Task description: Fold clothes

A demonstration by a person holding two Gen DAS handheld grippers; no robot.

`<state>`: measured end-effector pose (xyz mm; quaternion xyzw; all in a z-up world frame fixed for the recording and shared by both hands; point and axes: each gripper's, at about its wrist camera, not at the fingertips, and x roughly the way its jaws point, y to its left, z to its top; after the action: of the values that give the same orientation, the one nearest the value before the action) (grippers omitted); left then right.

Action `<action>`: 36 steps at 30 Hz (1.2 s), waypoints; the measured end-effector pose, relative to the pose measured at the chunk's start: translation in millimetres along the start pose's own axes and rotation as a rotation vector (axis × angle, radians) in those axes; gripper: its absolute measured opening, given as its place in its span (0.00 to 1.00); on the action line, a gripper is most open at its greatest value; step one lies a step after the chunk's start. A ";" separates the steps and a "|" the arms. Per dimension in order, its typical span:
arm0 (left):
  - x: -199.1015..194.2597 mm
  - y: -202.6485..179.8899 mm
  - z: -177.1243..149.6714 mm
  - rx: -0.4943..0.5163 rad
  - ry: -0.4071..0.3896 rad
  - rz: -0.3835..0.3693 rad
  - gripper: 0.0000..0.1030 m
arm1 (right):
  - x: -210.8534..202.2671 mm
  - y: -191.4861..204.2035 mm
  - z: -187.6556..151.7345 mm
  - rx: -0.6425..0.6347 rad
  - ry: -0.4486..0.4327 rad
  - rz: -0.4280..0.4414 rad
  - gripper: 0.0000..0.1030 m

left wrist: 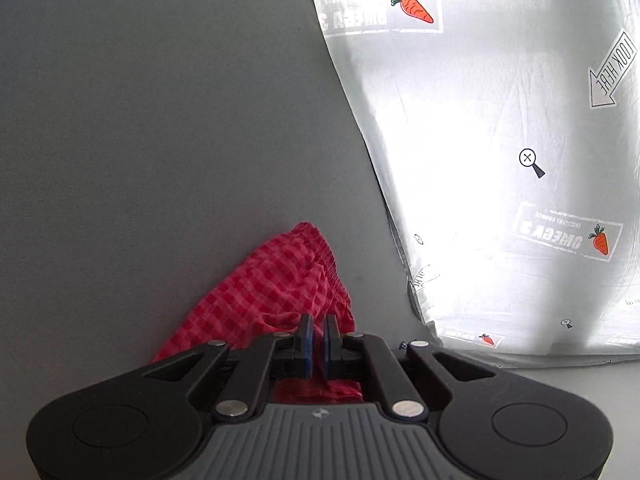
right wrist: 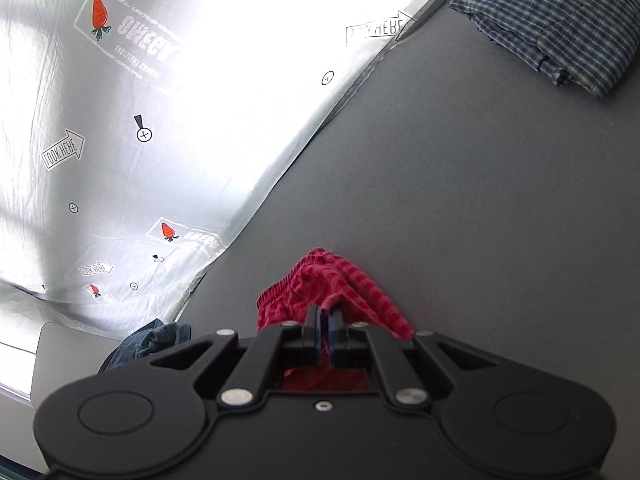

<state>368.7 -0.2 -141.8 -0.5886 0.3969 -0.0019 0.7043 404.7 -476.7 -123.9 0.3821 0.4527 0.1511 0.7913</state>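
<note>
Red checked shorts with a gathered elastic waistband hang bunched from both grippers over a grey surface. In the left wrist view the red shorts (left wrist: 276, 284) spread up and left from my left gripper (left wrist: 319, 330), which is shut on a fold of the cloth. The right wrist view has the same red shorts (right wrist: 336, 284) draped around my right gripper (right wrist: 323, 320), shut on another part of the fabric. More red cloth shows beneath each gripper's linkage.
A white quilt printed with carrots and "LOOK HERE" arrows (left wrist: 480, 140) (right wrist: 140, 120) lies alongside. A folded blue plaid garment (right wrist: 560, 28) sits at the far right. Dark denim (right wrist: 148, 340) is bunched near the lower left. Bare grey surface (right wrist: 460, 200) stretches ahead.
</note>
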 end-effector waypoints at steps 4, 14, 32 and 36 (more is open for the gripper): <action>29.9 -8.4 26.5 0.018 -0.036 0.045 0.04 | 45.7 4.1 36.8 0.032 0.026 -0.043 0.04; 86.5 -47.4 0.7 0.511 0.029 0.211 0.39 | 87.0 -3.2 60.9 -0.022 -0.001 -0.111 0.37; 100.1 -49.0 -19.0 0.665 -0.098 0.211 0.01 | 92.7 4.3 32.3 -0.276 0.028 -0.169 0.02; 87.4 -50.7 -7.6 0.621 -0.189 0.225 0.01 | 93.8 13.5 33.5 -0.311 -0.015 -0.148 0.01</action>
<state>447.7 -63.1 -148.3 -0.2961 0.3727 0.0095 0.8794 485.0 -428.6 -160.3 0.2217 0.4449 0.1580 0.8532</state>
